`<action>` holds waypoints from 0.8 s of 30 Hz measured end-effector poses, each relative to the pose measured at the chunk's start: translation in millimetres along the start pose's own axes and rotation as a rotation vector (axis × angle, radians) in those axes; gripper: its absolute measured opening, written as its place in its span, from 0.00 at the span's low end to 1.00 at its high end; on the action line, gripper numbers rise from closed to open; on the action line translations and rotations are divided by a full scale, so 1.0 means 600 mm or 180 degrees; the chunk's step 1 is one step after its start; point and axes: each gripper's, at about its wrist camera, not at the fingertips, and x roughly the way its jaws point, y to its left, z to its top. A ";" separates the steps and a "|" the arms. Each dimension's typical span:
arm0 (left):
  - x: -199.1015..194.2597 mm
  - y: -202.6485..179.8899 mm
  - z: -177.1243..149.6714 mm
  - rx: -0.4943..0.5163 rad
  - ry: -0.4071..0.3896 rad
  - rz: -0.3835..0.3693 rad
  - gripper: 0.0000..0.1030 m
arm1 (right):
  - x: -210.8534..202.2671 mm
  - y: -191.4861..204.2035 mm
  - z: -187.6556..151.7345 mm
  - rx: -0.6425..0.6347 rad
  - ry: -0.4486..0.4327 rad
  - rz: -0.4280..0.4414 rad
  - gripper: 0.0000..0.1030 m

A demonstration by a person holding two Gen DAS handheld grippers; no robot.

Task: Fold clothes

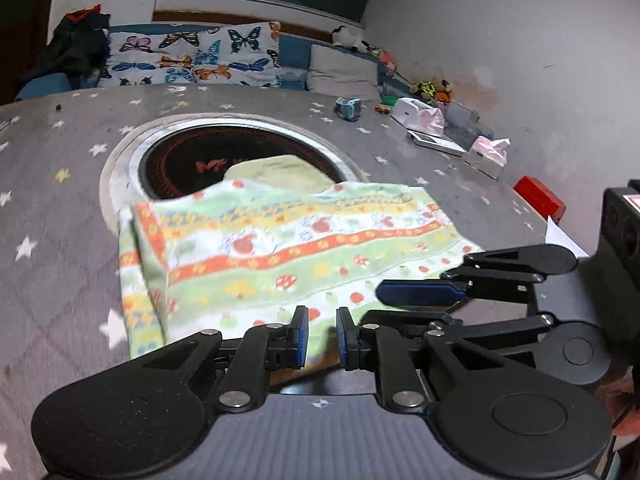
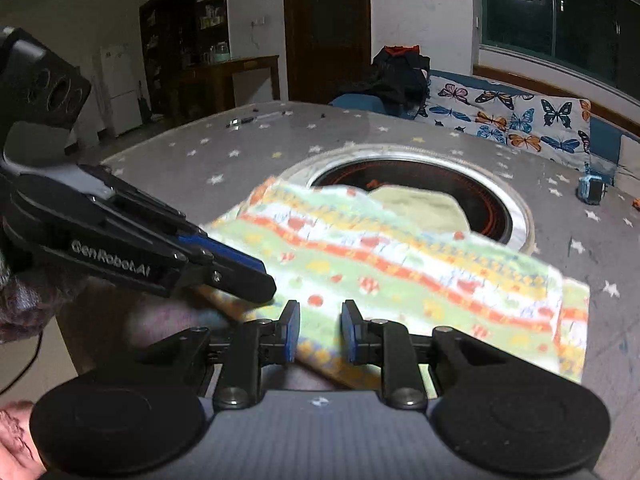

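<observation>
While the patterned cloth (image 1: 288,248) lies folded on the grey star-print desk (image 1: 60,208), partly over the round black inset (image 1: 188,164), its near edge hangs off the desk edge. At the left, the left gripper (image 1: 322,338) has that near edge between its fingers (image 1: 302,336), narrowly apart and clamped on it. At the right, the right gripper (image 2: 320,330) grips the same edge. Tissue packs (image 1: 486,154) sit at the desk's far right.
</observation>
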 end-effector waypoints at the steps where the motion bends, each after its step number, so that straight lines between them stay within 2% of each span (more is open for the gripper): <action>1: -0.001 0.003 -0.002 -0.0045 -0.0013 -0.0013 0.16 | 0.000 0.003 -0.006 -0.0008 -0.0013 -0.0015 0.22; 6: -0.025 0.009 0.001 -0.0103 -0.0184 0.0041 0.16 | -0.026 -0.004 -0.005 0.0097 -0.0156 -0.0092 0.22; 12: -0.025 0.037 -0.015 -0.0337 -0.0135 0.0049 0.16 | -0.036 -0.041 -0.030 0.0335 -0.0054 -0.0277 0.20; 17: -0.031 0.044 -0.017 -0.0394 -0.0149 0.0086 0.16 | -0.064 -0.068 -0.044 0.0486 -0.0109 -0.0438 0.20; 20: -0.032 0.048 -0.020 -0.0418 -0.0143 0.0085 0.16 | -0.072 -0.093 -0.060 0.0621 -0.0034 -0.0595 0.20; 24: -0.032 0.049 -0.021 -0.0426 -0.0142 0.0086 0.16 | -0.088 -0.113 -0.069 0.0729 0.0000 -0.0648 0.17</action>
